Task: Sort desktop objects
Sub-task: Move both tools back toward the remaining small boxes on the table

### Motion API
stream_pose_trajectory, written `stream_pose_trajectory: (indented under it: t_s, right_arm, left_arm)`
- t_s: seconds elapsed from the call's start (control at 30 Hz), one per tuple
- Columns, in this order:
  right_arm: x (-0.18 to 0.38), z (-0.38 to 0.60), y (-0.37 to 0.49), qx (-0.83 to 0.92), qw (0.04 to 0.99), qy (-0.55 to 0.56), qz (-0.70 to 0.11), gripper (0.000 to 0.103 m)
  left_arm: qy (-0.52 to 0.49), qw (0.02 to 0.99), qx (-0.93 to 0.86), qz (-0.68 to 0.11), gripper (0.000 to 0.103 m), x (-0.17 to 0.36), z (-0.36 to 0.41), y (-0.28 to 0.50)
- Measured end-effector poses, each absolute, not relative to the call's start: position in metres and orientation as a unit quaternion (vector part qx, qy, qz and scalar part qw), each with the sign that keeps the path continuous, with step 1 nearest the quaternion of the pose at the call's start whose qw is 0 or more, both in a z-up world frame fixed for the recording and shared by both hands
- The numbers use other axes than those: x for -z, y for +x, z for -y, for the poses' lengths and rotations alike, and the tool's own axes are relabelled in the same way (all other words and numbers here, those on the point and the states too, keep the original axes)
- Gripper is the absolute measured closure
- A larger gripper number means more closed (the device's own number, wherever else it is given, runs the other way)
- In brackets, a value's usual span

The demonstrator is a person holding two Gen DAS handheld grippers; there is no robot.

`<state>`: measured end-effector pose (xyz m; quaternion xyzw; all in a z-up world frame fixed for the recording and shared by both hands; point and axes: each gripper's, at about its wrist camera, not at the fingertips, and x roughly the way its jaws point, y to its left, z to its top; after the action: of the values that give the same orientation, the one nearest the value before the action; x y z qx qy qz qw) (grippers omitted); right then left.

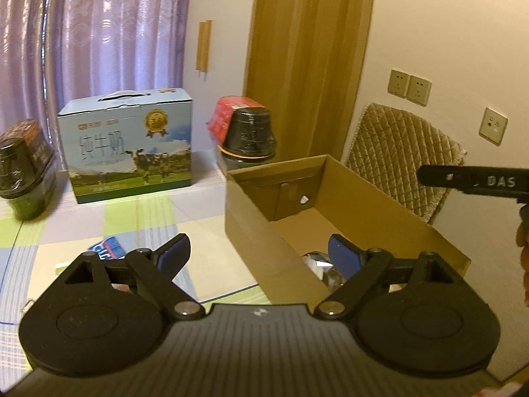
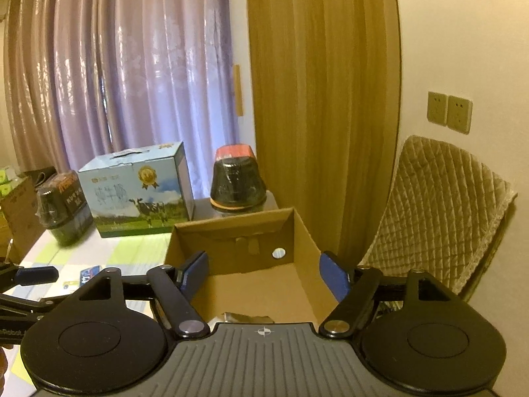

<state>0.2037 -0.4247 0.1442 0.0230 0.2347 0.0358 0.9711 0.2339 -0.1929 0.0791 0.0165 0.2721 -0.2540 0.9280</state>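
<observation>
An open cardboard box (image 1: 258, 231) (image 2: 307, 241) stands on the checked tablecloth (image 1: 139, 218). A shiny silver packet (image 1: 319, 263) (image 2: 244, 318) lies on its floor at the near end. My left gripper (image 1: 261, 253) is open and empty, straddling the box's left wall. My right gripper (image 2: 264, 273) is open and empty too, held above the box's inside. A small blue packet (image 1: 110, 246) (image 2: 89, 273) lies on the cloth to the left of the box. The right gripper's finger (image 1: 476, 182) shows at the right edge of the left wrist view.
A blue milk carton with a cow picture (image 1: 129, 145) (image 2: 139, 188) stands at the back. Two dark wrapped tubs (image 1: 248, 132) (image 1: 23, 165) flank it. A quilted chair back (image 1: 406, 162) (image 2: 439, 211) is right of the box, by the wall. A wooden door frame (image 2: 317, 82) rises behind.
</observation>
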Motion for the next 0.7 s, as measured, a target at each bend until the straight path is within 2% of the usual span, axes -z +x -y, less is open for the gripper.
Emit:
stream_pose_trajectory:
  t_s: [0.13,0.2,0.27,0.7]
  right_arm:
    - [-0.153,0.418,0.201,-0.044,0.973,0.022,-0.228,0.023]
    - [-0.156,0.413,0.199,-0.050,0.973,0.022,-0.225,0.016]
    - [-0.159,0.406,0.198,-0.058,0.973,0.020,-0.223,0.013]
    - [-0.164,0.331,0.191,-0.132,0.968,0.013,-0.215,0.004]
  left_arm:
    - [0.017,0.933,0.238,-0.270,0.014,-0.081,0.177,0.235]
    - [0.018,0.936,0.225,-0.268,0.013,-0.082,0.167,0.236]
    - [0.019,0.939,0.215,-0.268,0.013,-0.083,0.157,0.236]
    - [0.014,0.953,0.126,-0.274,0.006,-0.083,0.060,0.237]
